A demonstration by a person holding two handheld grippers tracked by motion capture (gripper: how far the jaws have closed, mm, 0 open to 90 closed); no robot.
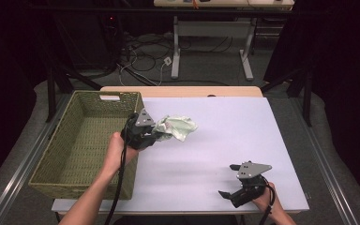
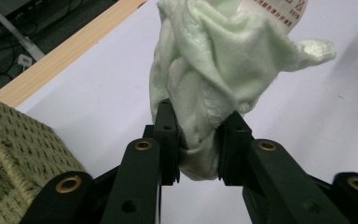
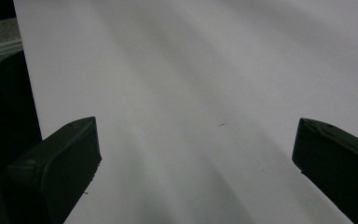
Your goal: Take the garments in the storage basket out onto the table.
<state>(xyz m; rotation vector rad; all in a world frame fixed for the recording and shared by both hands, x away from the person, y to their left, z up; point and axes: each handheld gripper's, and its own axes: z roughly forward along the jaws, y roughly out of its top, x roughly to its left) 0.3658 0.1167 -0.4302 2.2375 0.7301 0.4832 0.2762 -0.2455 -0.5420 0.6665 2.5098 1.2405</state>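
Note:
A crumpled pale green cloth (image 1: 177, 126) hangs over the white table (image 1: 225, 136), just right of the woven basket (image 1: 82, 140). My left gripper (image 1: 155, 132) is shut on it. In the left gripper view the cloth (image 2: 214, 60) bunches up between the two black jaws, and the gripper (image 2: 198, 142) pinches its lower end; a printed label shows at the top. My right gripper (image 1: 229, 180) rests near the table's front right edge, open with nothing between its fingers. In the right gripper view the gripper (image 3: 196, 149) has its jaws standing wide apart over bare white table (image 3: 191, 84).
The olive green woven basket takes up the left side of the table, its corner (image 2: 14, 154) close to my left jaw. A wooden strip (image 1: 183, 91) runs along the table's far edge. Beyond it stand a desk frame and cables on the floor.

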